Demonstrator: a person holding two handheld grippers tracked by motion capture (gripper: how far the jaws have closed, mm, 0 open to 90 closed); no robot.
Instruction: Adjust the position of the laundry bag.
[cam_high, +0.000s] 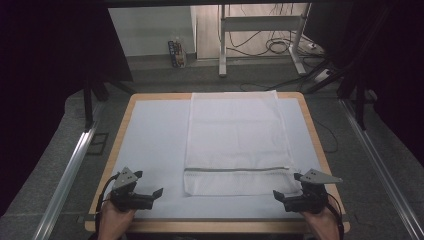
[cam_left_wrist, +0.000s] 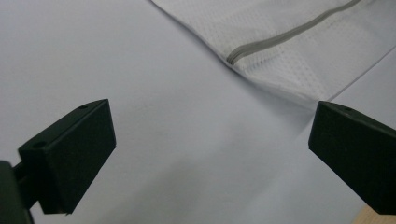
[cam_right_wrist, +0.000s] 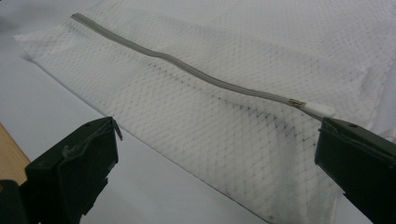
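Note:
A white mesh laundry bag (cam_high: 235, 140) lies flat on the table's middle, its grey zipper (cam_high: 237, 170) running across near the front end. The left gripper (cam_high: 150, 186) rests at the table's front left, open, apart from the bag, pointing toward its corner (cam_left_wrist: 280, 56). At the front right the right gripper (cam_high: 286, 186) is open beside the bag's near right corner. In the right gripper view the mesh (cam_right_wrist: 224, 121) spreads just ahead of the wide-apart jaws, and the white zipper pull (cam_right_wrist: 317, 110) lies close to the right jaw. Nothing sits between either pair of jaws.
A pale sheet (cam_high: 150, 140) covers the wooden table (cam_high: 315, 130). Metal rails (cam_high: 67, 175) run along both sides on the grey floor. Behind the table stand a desk frame (cam_high: 222, 45) and cables (cam_high: 280, 45).

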